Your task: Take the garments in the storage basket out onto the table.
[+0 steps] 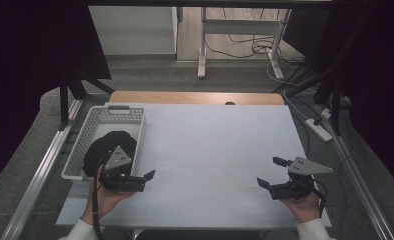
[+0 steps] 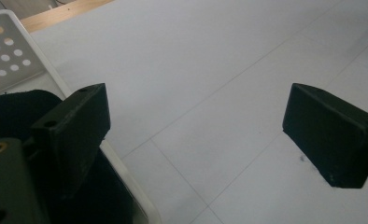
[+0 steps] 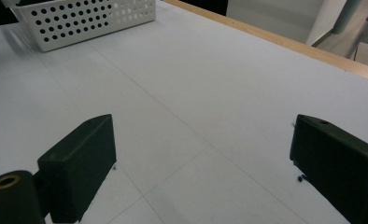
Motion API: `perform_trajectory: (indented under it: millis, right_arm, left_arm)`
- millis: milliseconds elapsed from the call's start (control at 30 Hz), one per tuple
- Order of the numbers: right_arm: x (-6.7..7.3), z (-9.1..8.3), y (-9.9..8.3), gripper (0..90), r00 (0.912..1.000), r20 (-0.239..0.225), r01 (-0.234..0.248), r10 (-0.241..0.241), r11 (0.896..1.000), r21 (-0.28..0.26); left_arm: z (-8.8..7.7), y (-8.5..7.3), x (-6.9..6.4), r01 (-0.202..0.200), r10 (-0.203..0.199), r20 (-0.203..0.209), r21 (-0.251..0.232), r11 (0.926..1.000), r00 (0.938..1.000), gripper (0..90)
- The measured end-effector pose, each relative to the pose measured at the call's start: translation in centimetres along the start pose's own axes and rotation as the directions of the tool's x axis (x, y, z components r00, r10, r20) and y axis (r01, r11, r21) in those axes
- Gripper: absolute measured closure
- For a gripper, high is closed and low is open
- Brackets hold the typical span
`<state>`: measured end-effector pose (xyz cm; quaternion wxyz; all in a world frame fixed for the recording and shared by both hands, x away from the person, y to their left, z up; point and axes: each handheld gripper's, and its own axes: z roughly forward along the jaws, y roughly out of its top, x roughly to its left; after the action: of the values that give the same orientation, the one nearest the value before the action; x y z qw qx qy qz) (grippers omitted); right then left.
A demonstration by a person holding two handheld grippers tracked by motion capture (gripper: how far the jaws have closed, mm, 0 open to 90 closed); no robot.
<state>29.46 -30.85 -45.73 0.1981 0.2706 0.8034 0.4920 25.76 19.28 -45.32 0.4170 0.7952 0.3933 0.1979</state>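
The left gripper gapes wide and empty just beside the white perforated plastic basket, where a black cloth bundle lies just behind it. The right gripper stands equally wide, empty, well apart over the white table.

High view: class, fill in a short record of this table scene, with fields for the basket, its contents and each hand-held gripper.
Basket: white perforated plastic basket, left side of the white table top
Contents: black crumpled cloth
Left hand-held gripper: open, holding nothing, beside the basket's near end
Right hand-held gripper: open, holding nothing, over bare table
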Motion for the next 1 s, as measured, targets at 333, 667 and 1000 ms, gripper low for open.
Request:
perform_trajectory:
  millis: [333,667,1000]
  right_arm:
    - [-0.06,0.26,-0.22,6.9,0.9998,-0.017,0.006,-0.006,1.000,-0.004]
    - [0.24,0.04,0.03,7.1,0.9999,-0.013,0.008,-0.009,1.000,-0.008]
    - [0.67,0.20,0.20,7.2,0.9997,-0.015,0.017,-0.017,1.000,0.004]
  left_arm:
    - [-0.65,0.12,0.08,-0.006,0.006,-0.008,-0.013,0.9999,1.0000,8.5]
    - [-0.67,0.09,0.03,-0.006,0.006,0.010,-0.021,0.9998,0.9999,8.6]
    - [-0.58,0.25,0.33,-0.001,0.002,0.016,-0.023,0.9997,0.9999,8.0]
